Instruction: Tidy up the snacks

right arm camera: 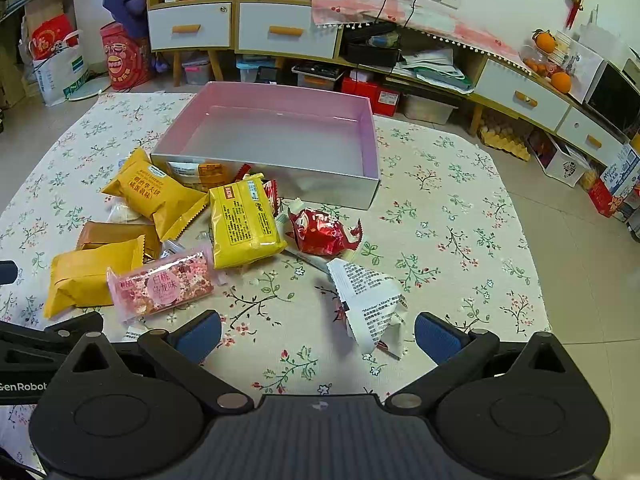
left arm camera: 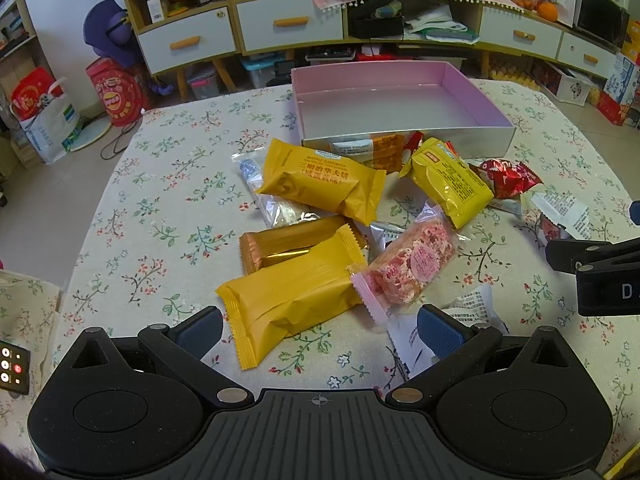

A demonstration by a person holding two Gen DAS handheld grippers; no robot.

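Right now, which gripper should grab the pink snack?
Probably left. The left gripper is open, with the pink snack just ahead. From the right gripper it lies off to the left.

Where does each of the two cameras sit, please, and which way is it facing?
Left wrist: on the left gripper, low over the floral tablecloth, facing the orange snack packet; own open fingers and the right gripper at the right edge show.
Right wrist: on the right gripper, facing the white printed wrapper; own open fingers show.
Shared: the empty pink-lined box, snack pile, cabinets.
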